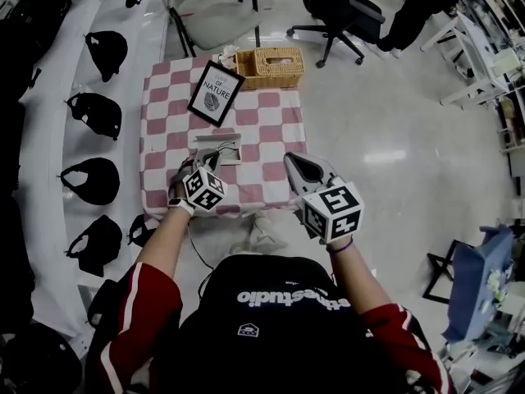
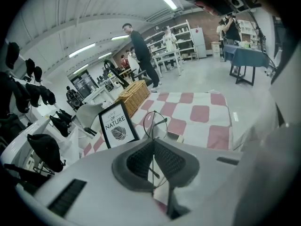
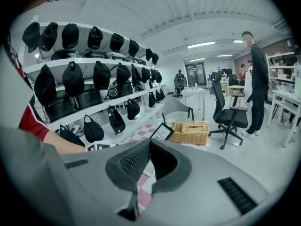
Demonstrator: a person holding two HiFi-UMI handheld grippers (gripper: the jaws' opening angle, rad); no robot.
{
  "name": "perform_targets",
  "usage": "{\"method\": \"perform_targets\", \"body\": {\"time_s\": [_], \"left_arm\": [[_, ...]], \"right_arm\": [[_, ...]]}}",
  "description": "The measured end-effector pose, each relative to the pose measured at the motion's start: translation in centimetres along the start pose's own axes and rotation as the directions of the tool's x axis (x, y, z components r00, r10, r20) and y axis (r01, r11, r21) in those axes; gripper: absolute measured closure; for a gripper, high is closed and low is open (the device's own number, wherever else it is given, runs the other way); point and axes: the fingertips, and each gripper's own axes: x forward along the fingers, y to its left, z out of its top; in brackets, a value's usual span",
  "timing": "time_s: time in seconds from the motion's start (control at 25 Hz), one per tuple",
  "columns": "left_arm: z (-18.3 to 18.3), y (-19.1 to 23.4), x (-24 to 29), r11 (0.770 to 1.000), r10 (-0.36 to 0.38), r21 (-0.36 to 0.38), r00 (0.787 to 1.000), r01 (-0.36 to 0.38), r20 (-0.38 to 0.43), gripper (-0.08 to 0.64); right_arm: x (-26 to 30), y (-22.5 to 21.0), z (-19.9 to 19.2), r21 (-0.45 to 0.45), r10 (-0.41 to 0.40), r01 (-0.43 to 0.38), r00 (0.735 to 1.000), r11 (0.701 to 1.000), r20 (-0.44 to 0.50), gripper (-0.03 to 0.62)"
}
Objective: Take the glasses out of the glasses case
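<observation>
Thin-wire round glasses [image 2: 154, 123] sat pinched in the left tool [image 2: 153, 141] at mid-frame over the pink-checked table [image 2: 207, 121]; the right tool [image 3: 149, 144] was closed, empty.

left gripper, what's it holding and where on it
The left gripper is shut on the glasses, pinching their thin wire frame just below one round lens.

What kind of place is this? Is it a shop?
Probably a big workroom or lab, not a home: black bags lined on long shelves, a rolling office chair and storage racks.
</observation>
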Motion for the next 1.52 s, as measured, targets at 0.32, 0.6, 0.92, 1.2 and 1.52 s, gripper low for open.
{"method": "perform_targets", "body": {"time_s": [0.32, 0.6, 0.92, 1.2, 1.52], "left_arm": [[0.7, -0.9, -6.5, 0.997, 0.037, -0.065, 0.998, -0.034, 0.053, 0.545], [2.6, -0.1, -12.6, 0.981, 0.099, -0.18, 0.982, -0.07, 0.158, 0.546], [4.6, 0.5, -19.3, 0.952, 0.16, -0.298, 0.943, -0.07, 0.291, 0.546], [6.2, 0.5, -24.9, 0.922, 0.213, -0.385, 0.89, -0.046, 0.404, 0.546], [7.2, 0.6, -30.2, 0.885, 0.275, -0.465, 0.83, -0.021, 0.486, 0.546]], "right_arm": [[-2.0, 2.5, 1.6, -0.024, 0.009, -0.008, 0.999, 1.0, 0.04, 0.592], [-3.2, 4.6, 3.3, -0.075, 0.027, -0.022, 0.998, 0.997, 0.063, 0.592], [-6.0, 7.0, 3.2, -0.095, 0.004, 0.004, 0.997, 0.995, 0.079, 0.592], [-8.6, 8.8, 2.6, -0.078, -0.021, 0.031, 0.993, 0.997, 0.118, 0.592], [-11.4, 9.9, 3.4, -0.053, -0.043, 0.057, 0.974, 0.997, 0.223, 0.591]]}}
